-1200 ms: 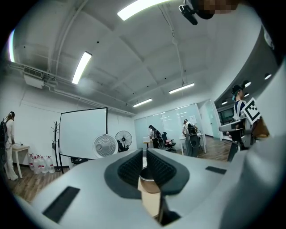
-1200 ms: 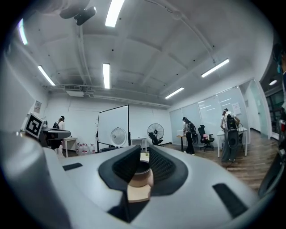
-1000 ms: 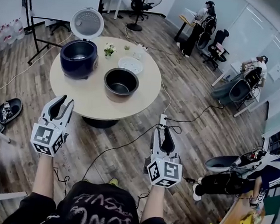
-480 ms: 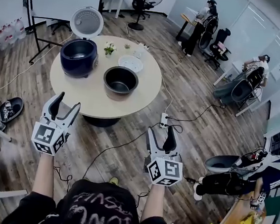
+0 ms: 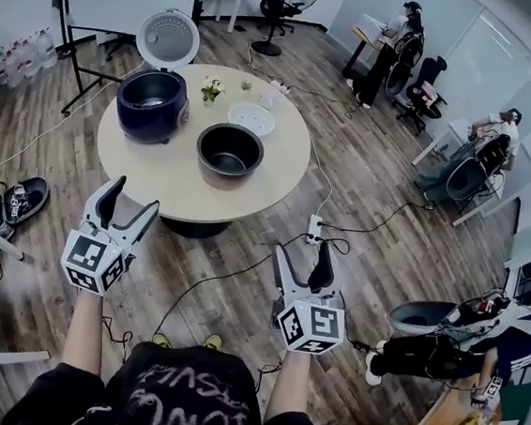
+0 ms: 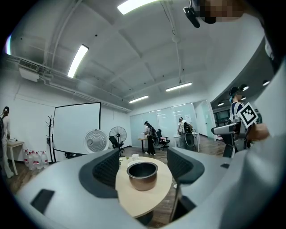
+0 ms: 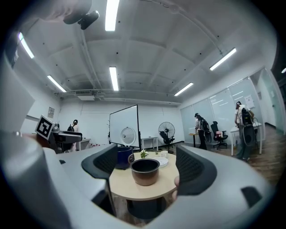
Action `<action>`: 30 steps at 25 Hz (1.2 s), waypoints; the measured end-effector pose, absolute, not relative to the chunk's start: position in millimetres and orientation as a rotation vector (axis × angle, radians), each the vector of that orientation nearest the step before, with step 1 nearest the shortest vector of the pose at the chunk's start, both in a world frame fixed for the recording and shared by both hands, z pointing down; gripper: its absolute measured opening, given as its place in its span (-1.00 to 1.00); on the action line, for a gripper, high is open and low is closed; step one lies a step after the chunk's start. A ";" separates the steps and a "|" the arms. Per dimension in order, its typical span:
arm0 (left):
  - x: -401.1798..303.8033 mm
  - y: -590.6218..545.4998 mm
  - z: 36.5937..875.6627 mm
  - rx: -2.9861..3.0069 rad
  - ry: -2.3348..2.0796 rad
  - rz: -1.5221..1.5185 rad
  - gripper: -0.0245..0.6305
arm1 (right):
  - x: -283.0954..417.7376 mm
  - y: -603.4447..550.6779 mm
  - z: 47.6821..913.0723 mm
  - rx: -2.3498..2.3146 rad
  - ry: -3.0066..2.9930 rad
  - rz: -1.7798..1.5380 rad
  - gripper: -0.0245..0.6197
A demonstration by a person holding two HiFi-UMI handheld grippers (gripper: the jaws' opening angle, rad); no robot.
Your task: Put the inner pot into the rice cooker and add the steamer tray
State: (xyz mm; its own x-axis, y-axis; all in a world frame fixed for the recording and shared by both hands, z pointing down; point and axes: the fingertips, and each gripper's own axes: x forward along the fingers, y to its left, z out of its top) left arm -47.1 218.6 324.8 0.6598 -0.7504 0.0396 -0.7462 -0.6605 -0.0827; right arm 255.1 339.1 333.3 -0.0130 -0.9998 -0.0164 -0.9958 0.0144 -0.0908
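**Counter**: round, well ahead of the person, out of reach.
**Inner pot**: upright and empty, near-centre of the counter, untouched.
**Rice cooker**: far left of the counter, lid raised, cavity empty.
**Steamer tray**: white, just beyond the pot, near a small plant.
**Left gripper**, **right gripper**: both level and aimed at the pot. Their jaws have just been opening, now stand wide apart, and hold nothing.

**Hazards, as judged:**
- A power strip and cable lie on the floor across the approach and could snag a foot.
- The pot is broad, so a one-sided rim pinch may slip or tip it.
- A tilted pot could catch on the cooker's mouth.
- Reaching over for the tray could knock the plant.
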 end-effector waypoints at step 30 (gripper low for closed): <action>18.2 151.0 346.9 -2.762 1.417 -0.093 0.10 | 312.9 238.8 375.9 -2.034 2.251 -0.219 0.30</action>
